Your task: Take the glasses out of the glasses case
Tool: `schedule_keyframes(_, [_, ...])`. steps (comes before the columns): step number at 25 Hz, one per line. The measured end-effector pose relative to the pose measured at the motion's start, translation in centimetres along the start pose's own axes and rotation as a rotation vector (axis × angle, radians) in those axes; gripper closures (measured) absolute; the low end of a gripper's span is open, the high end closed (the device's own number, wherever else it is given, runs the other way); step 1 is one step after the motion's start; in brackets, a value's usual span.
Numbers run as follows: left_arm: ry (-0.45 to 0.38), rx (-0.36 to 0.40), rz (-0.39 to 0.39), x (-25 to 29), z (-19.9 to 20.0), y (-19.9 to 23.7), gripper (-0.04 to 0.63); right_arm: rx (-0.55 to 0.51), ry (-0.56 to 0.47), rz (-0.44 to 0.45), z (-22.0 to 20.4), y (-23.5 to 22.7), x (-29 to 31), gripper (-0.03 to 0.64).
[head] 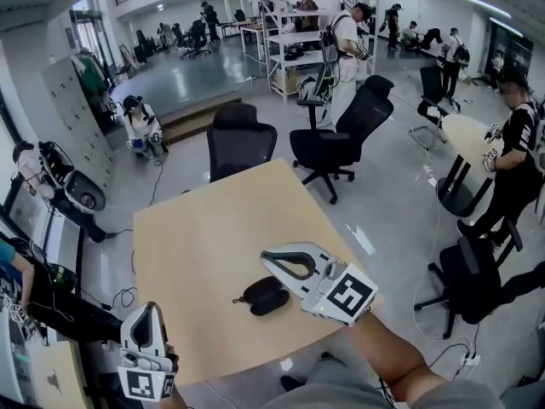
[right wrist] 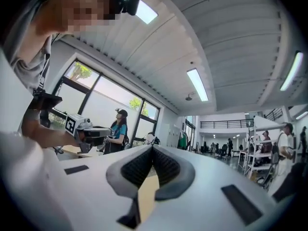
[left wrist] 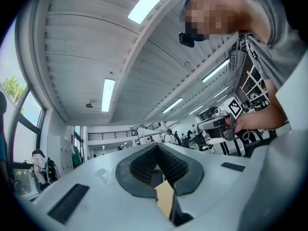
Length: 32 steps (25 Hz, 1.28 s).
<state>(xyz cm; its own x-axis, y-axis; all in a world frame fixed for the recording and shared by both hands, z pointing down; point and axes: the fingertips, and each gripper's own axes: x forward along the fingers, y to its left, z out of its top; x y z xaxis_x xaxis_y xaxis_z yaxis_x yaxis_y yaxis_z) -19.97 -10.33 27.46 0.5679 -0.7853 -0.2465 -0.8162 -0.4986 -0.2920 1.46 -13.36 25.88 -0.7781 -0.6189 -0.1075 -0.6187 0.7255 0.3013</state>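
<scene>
A black glasses case (head: pixel 266 296) lies closed on the light wooden table (head: pixel 196 245), near its front right part. My right gripper (head: pixel 267 257) is held just above and behind the case, raised off the table, jaws shut with nothing between them. Off the table's front left corner my left gripper (head: pixel 146 308) is also shut and empty. In the left gripper view the left gripper (left wrist: pixel 156 146) points at the room and ceiling, with the right gripper (left wrist: pixel 222 124) in sight. The right gripper (right wrist: pixel 152 148) likewise faces the room, with the left gripper (right wrist: pixel 83 132) at its left. No glasses are visible.
Two black office chairs (head: pixel 241 139) (head: pixel 345 130) stand just behind the table. Another black chair (head: pixel 473 271) is at the right, beside a person in black (head: pixel 513 160). Shelving (head: pixel 294 41) and several people fill the back; cables lie on the floor at the left.
</scene>
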Motion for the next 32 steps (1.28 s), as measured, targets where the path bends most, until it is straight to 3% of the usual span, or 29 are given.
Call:
schedule_keyframes(6, [-0.031, -0.019, 0.002, -0.3, 3.4, -1.5, 0.591, -0.04, -0.054, 0.047, 4.2, 2.2, -1.3, 0.611])
schedule_keyframes(12, [-0.048, -0.003, -0.014, 0.9, 6.0, -6.4, 0.591, -0.043, -0.046, 0.033, 5.1, 1.7, -6.6, 0.611])
schedule_keyframes(23, [-0.051, 0.033, -0.041, -0.5, 11.6, -21.4, 0.591, -0.043, -0.079, 0.032, 8.8, 3.5, -21.9, 0.611])
schedule_keyframes(26, [-0.042, 0.057, -0.054, -3.1, 12.4, -25.5, 0.591, 0.016, -0.114, 0.02, 9.9, 5.9, -26.1, 0.611])
schedule_keyframes(29, [-0.013, 0.126, -0.078, -5.9, 13.4, -30.3, 0.591, 0.101, -0.086, 0.013, 10.3, 8.2, -30.8, 0.611])
schedule_keyframes(32, [-0.005, 0.146, -0.083, -7.4, 15.5, -32.9, 0.591, 0.074, -0.04, 0.036, 11.0, 10.2, -33.7, 0.611])
